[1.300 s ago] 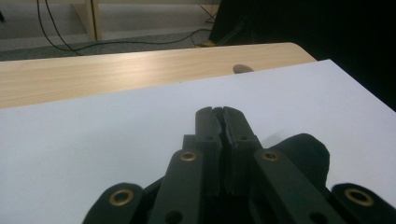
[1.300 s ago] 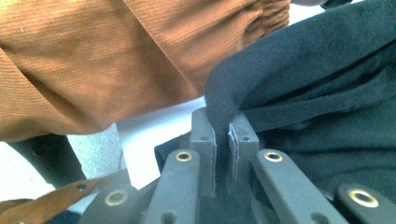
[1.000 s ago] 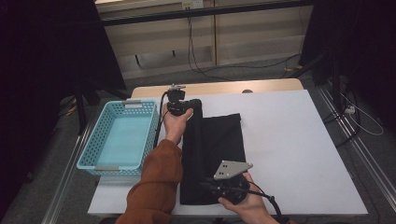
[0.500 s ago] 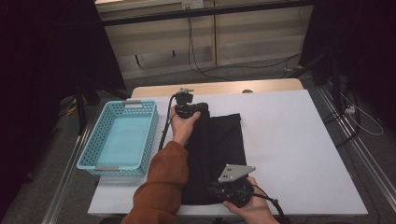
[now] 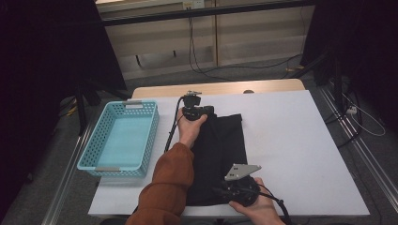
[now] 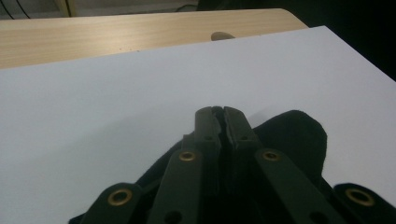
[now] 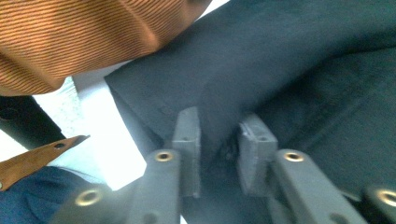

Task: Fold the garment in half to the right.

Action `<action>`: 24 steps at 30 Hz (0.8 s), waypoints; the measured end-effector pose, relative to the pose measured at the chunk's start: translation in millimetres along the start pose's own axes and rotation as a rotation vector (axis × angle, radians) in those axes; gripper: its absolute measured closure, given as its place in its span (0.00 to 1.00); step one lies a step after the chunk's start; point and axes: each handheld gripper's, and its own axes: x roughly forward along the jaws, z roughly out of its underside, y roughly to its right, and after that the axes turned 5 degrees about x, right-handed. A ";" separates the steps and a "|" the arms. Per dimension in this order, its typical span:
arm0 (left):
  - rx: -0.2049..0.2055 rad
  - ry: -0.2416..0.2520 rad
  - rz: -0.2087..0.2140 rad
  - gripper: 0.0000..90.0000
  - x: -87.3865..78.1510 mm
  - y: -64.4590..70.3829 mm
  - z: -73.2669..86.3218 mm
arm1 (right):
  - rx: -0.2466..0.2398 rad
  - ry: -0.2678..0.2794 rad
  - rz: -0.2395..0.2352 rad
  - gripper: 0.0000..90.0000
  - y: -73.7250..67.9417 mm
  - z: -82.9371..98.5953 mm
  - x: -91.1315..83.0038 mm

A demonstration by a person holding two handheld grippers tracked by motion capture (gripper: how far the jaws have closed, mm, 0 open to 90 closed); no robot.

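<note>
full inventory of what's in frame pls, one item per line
black cloth: 1, black, laid lengthwise on the middle of the table
basket: 1, light blue, on the table's left part, nothing in it
table: 1, white top with a wooden strip along the far edge
left gripper: 1, black, at the cloth's far end, jaws shut on a fold of it
right gripper: 1, black with grey plate, at the cloth's near end, jaws astride a fold, a gap showing
sleeve: 1, orange-brown, left arm over the cloth

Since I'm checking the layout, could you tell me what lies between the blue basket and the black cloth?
In the high view, bare white table and the person's orange sleeve separate the basket from the cloth.
</note>
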 end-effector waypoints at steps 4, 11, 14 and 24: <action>0.002 -0.002 0.008 0.95 3.1 2.0 1.3 | -0.001 0.011 0.012 0.69 2.1 1.5 -5.7; 0.005 -0.009 0.014 0.95 6.5 5.2 1.6 | 0.031 0.060 0.020 0.63 10.0 3.6 -21.1; 0.008 -0.009 0.017 0.95 8.0 6.9 0.7 | 0.044 0.082 0.019 0.70 14.0 3.3 -28.3; 0.015 -0.006 0.015 0.95 14.2 14.6 -3.5 | 0.024 0.057 -0.008 0.98 10.5 6.0 -33.1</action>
